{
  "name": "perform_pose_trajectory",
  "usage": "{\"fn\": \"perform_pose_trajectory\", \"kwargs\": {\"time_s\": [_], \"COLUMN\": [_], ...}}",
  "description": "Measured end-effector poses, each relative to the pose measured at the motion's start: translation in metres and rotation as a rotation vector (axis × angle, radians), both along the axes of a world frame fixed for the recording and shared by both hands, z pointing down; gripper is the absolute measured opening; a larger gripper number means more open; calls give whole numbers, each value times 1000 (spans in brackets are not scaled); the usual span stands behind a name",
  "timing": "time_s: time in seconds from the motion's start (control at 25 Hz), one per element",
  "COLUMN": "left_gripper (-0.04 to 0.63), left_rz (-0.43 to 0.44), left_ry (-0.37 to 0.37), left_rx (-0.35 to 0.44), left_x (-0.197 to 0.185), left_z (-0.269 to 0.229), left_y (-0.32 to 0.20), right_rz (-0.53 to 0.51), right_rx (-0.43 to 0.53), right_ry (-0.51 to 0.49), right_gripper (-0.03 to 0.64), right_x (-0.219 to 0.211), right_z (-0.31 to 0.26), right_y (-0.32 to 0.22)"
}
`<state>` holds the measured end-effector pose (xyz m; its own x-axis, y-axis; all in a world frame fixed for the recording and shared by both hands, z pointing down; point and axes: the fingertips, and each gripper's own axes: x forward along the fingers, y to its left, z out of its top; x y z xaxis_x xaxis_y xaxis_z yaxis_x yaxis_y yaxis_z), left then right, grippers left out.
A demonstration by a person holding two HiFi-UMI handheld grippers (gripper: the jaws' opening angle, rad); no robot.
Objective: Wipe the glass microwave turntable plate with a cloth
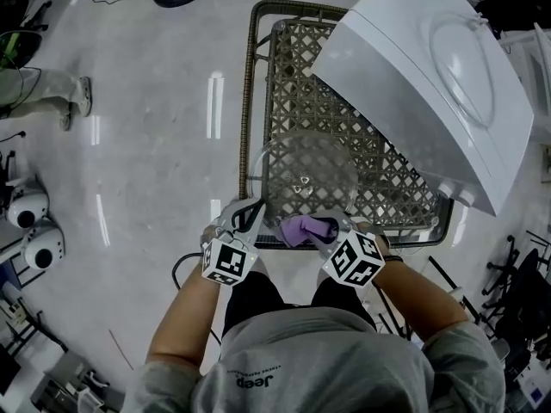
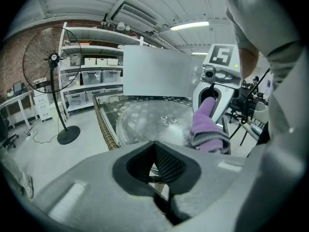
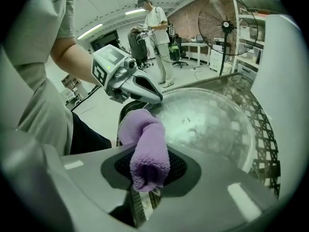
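Note:
The clear glass turntable plate (image 1: 306, 170) lies on a brown lattice table (image 1: 297, 54), near its front edge. My left gripper (image 1: 252, 206) is at the plate's front-left rim, and its jaws look shut on that rim (image 2: 145, 132). The right gripper (image 1: 331, 227) is shut on a rolled purple cloth (image 1: 303, 228), held at the plate's near edge. In the right gripper view the cloth (image 3: 145, 149) sticks out from between the jaws toward the plate (image 3: 207, 120). The left gripper view shows the cloth (image 2: 207, 127) resting by the plate's right side.
A white microwave (image 1: 439, 76) stands on the table's right half, just behind the plate. A standing fan (image 2: 48, 62) and storage shelves (image 2: 91, 76) are off to the left. Another person (image 3: 157, 37) stands farther off on the grey floor (image 1: 155, 144).

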<state>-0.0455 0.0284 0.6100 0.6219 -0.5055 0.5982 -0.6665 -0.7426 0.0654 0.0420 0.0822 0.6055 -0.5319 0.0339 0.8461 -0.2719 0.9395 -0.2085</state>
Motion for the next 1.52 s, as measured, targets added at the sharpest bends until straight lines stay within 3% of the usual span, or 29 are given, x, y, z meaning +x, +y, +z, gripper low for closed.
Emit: {"fn": "perform_pose_trajectory", "kwargs": {"time_s": [0.32,0.56,0.76,1.04,1.16,1.32,1.52], "left_gripper": [-2,-2,-2,-2,-2,-2,-2], "left_rz": [-2,-1,-1,0,-3,0,6], "left_ry": [-4,-10,-10,-2,5,10,8], "left_rx": [-10,-10,-7,-8,-14,-10,-5], "left_x": [0,-1,0,2,1,1,2], "left_z": [2,0,0,0,2,1,2], "left_y": [-1,-2,-2,-2,-1,0,0], "right_rz": [101,140,130,16,-37,-111,-111], "right_rx": [24,36,19,-30,24,159,151], "right_ry": [140,172,38,-140,-128,-89,-64], "right_gripper": [101,101,101,101,101,101,101], "right_x": [89,119,89,-26,-59,-67,-48], "right_z": [-5,-2,-26,-25,-11,-3,-1], "right_y": [-21,-22,-16,21,28,31,38]}}
